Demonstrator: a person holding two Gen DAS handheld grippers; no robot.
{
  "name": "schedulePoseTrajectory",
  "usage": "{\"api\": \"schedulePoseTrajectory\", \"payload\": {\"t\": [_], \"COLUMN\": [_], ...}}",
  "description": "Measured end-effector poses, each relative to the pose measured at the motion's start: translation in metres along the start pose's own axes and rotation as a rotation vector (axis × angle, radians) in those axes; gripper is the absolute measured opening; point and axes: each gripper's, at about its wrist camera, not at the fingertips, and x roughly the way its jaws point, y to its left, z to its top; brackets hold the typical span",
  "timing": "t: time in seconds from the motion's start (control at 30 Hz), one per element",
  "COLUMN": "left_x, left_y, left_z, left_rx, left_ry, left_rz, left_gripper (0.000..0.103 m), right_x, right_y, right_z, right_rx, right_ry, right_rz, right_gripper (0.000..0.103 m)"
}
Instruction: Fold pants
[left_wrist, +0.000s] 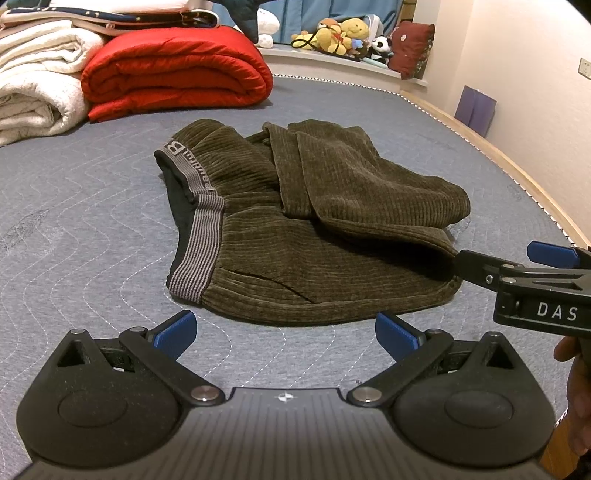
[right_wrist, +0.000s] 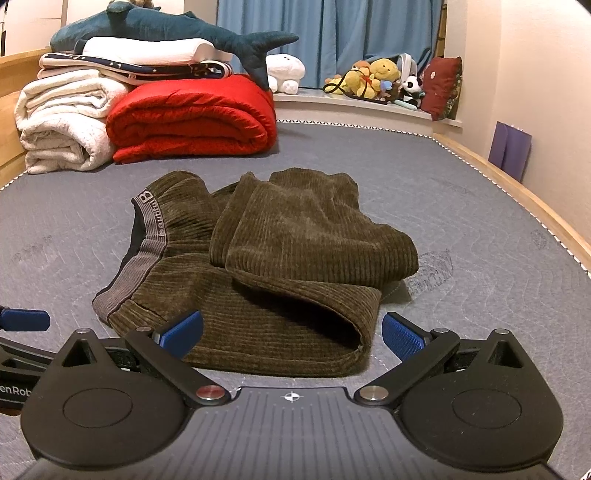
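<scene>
Nearest the left wrist camera, the left gripper (left_wrist: 286, 332) hovered low over the grey quilted mattress (left_wrist: 92, 229), its blue-padded fingers (left_wrist: 176, 334) spread wide with nothing between them. The right gripper (right_wrist: 291, 334) was likewise splayed wide and empty in its own view, its left pad (right_wrist: 183, 332) overlapping the near hem of the garment — whether it actually touched the cloth could not be told. In the left view the right gripper came in from the right edge beside the fold's right-hand end, with part of a hand (left_wrist: 576, 391) behind it.

Just beyond both tools lay the pants (right_wrist: 258, 266), olive-brown ribbed corduroy, bunched into a rough folded heap in the middle of the mattress. The striped grey waistband (right_wrist: 136, 258) ran along the left side, and the legs were doubled back over the seat, leaving a dark open pocket of cloth at the near right corner.

Farther back on the left sat a rolled red quilt (right_wrist: 192, 118) next to a stack of white blankets (right_wrist: 62, 125), a blue plush shark (right_wrist: 166, 29) lying on top. Behind these — along a ledge before the blue curtain (right_wrist: 332, 40) — sat a cluster of stuffed toys (right_wrist: 373, 79) and a dark red cushion (right_wrist: 441, 86).
</scene>
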Motion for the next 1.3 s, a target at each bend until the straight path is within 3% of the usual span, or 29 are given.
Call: {"api": "schedulePoseTrajectory", "payload": {"t": [0.23, 0.37, 0.5, 0.63, 0.67, 0.7, 0.73, 0.77, 0.8, 0.87, 0.97, 1.0, 1.03, 1.1, 1.13, 1.2, 1.3], "left_x": [-0.002, -0.021, -0.020, -0.020, -0.016, -0.009, 0.003, 0.017, 0.028, 0.046, 0.070, 0.080, 0.087, 0.104, 0.110, 0.120, 0.131], "left_y": [0.001, 0.014, 0.034, 0.063, 0.071, 0.076, 0.079, 0.083, 0.091, 0.105, 0.116, 0.120, 0.125, 0.134, 0.139, 0.146, 0.154], "left_z": [0.000, 0.010, 0.049, 0.076, 0.073, 0.069, 0.067, 0.068, 0.068, 0.071, 0.076, 0.077, 0.078, 0.077, 0.076, 0.072, 0.068], "left_rx": [-0.004, -0.019, -0.031, -0.040, -0.026, -0.001, 0.033, 0.036, -0.002, -0.066, -0.101, -0.119, -0.135, -0.178, -0.204, -0.239, -0.273], "left_ry": [-0.011, -0.097, -0.084, -0.255, -0.307, -0.314, -0.265, -0.190, -0.153, -0.113, -0.071, -0.051, -0.030, 0.008, 0.019, 0.035, 0.055], "left_rz": [0.003, -0.032, 0.043, 0.059, 0.053, 0.061, 0.083, 0.096, 0.061, -0.022, -0.026, -0.041, -0.047, -0.033, -0.022, -0.021, -0.033], "left_gripper": [0.103, 0.103, 0.103, 0.096, 0.084, 0.062, 0.047, 0.020, 0.016, 0.016, 0.017, 0.021, 0.026, 0.055, 0.057, 0.059, 0.062], "right_x": [0.000, -0.001, -0.001, 0.003, 0.005, 0.007, 0.010, 0.013, 0.017, 0.028, 0.051, 0.057, 0.066, 0.078, 0.086, 0.098, 0.117], "right_y": [0.000, -0.001, -0.014, -0.029, -0.034, -0.038, -0.042, -0.047, -0.051, -0.059, -0.071, -0.073, -0.073, -0.065, -0.058, -0.045, -0.030], "right_z": [0.000, 0.004, 0.015, 0.025, 0.028, 0.030, 0.033, 0.035, 0.037, 0.040, 0.041, 0.040, 0.039, 0.038, 0.036, 0.031, 0.022], "right_rx": [-0.002, 0.007, 0.084, 0.133, 0.141, 0.146, 0.145, 0.140, 0.132, 0.110, 0.096, 0.094, 0.081, 0.011, -0.052, -0.154, -0.254], "right_ry": [0.002, -0.015, -0.054, -0.062, -0.063, -0.065, -0.067, -0.071, -0.073, -0.077, -0.029, -0.008, 0.013, 0.029, 0.041, 0.049, 0.082], "right_rz": [-0.005, -0.026, -0.060, -0.083, -0.086, -0.091, -0.098, -0.106, -0.112, -0.125, -0.110, -0.091, -0.065, -0.044, -0.030, -0.029, -0.034], "right_gripper": [0.102, 0.102, 0.102, 0.102, 0.102, 0.102, 0.102, 0.102, 0.102, 0.100, 0.077, 0.075, 0.075, 0.075, 0.077, 0.093, 0.094]}}
